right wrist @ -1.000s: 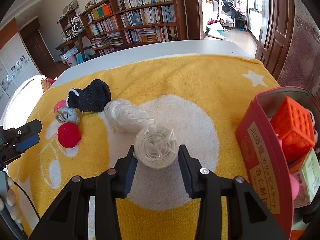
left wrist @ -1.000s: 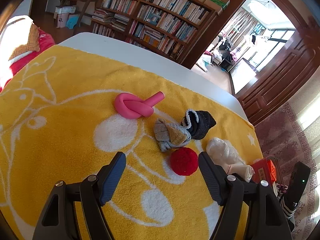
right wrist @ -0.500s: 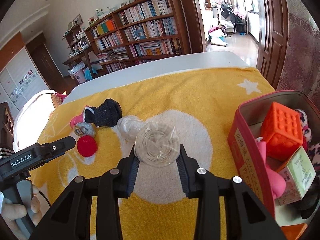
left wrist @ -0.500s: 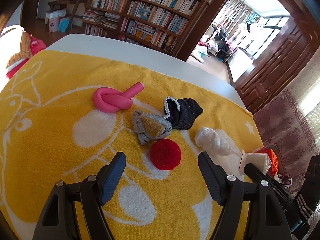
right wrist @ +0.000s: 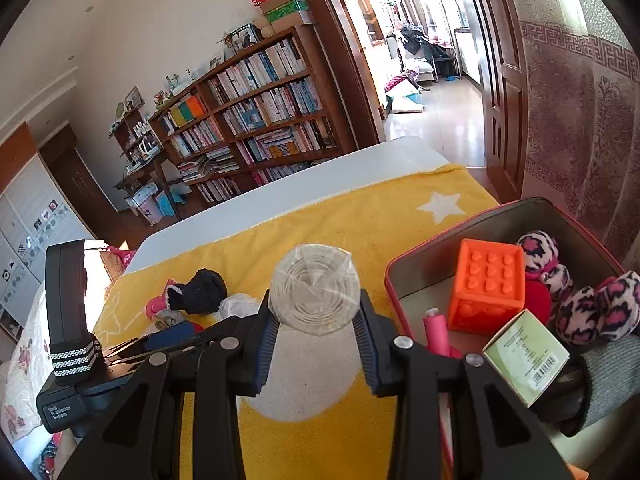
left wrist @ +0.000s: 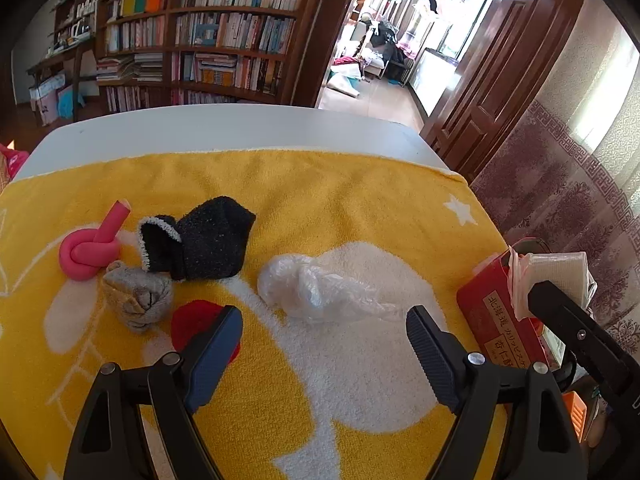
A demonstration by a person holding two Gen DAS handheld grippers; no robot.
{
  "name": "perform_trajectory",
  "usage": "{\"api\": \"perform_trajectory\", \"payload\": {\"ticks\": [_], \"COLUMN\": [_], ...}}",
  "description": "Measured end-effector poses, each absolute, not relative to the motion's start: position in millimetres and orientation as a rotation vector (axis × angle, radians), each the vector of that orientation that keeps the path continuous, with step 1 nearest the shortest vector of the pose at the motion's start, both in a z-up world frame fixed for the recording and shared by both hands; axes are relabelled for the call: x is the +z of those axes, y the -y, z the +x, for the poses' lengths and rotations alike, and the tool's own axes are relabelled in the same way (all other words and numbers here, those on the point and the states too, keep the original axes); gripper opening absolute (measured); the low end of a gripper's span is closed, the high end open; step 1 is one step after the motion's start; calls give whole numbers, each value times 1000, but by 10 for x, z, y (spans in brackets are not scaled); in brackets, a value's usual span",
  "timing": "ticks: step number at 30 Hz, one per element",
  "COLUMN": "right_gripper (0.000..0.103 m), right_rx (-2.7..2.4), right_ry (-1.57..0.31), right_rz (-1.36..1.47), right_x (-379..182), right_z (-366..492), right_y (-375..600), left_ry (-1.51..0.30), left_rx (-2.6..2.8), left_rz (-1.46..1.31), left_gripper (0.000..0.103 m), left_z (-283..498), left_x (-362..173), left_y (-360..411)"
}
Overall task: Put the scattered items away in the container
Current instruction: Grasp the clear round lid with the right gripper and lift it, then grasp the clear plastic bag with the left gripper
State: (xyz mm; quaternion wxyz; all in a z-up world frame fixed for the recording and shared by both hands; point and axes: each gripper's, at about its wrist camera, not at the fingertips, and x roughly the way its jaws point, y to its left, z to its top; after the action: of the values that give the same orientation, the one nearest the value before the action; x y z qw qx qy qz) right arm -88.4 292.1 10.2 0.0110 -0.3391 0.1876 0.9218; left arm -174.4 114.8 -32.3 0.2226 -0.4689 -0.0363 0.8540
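Observation:
My right gripper (right wrist: pixel 316 320) is shut on a stack of wrapped paper cups (right wrist: pixel 314 288), held in the air just left of the red tin (right wrist: pixel 420 258). The tin holds an orange cube (right wrist: pixel 486 286), spotted socks (right wrist: pixel 592 308) and a green box (right wrist: pixel 526 360). My left gripper (left wrist: pixel 324 330) is open and empty above the yellow towel (left wrist: pixel 360 200), just in front of a crumpled plastic bag (left wrist: pixel 316 286). A red ball (left wrist: pixel 192 318) is partly behind its left finger. A grey sock (left wrist: pixel 138 296), a black sock (left wrist: pixel 204 238) and a pink knotted foam tube (left wrist: pixel 90 246) lie to the left.
The red tin (left wrist: pixel 490 312) stands at the towel's right edge in the left wrist view, with the right gripper and the cups (left wrist: pixel 560 270) above it. A white table edge (left wrist: pixel 224 128) runs behind the towel. Bookshelves (left wrist: pixel 208 44) and a doorway are beyond.
My right gripper has lifted the cups and carried them right, up beside the tin. My left gripper has swung right, from the red ball toward the plastic bag.

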Motion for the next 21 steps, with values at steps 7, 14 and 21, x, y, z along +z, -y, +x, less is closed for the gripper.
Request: {"api": "perform_trajectory", "payload": {"ticks": [7, 14, 21], "right_gripper": [40, 40, 40], "right_rx": [2873, 2863, 2847], "right_ry": [-569, -567, -575], "right_rz": [-1064, -1084, -1076], "right_x": [64, 3, -14], "right_z": [-903, -929, -923], "right_y": [-2911, -2920, -2952], "left_ry": [-14, -48, 6], "left_rx": [2372, 2413, 2378], "left_rz": [-1317, -1247, -1288], "left_gripper": [86, 85, 43], "left_z": [-1919, -2003, -2022], "left_x": [-519, -590, -694], "left_y": [-1426, -1477, -1393]}}
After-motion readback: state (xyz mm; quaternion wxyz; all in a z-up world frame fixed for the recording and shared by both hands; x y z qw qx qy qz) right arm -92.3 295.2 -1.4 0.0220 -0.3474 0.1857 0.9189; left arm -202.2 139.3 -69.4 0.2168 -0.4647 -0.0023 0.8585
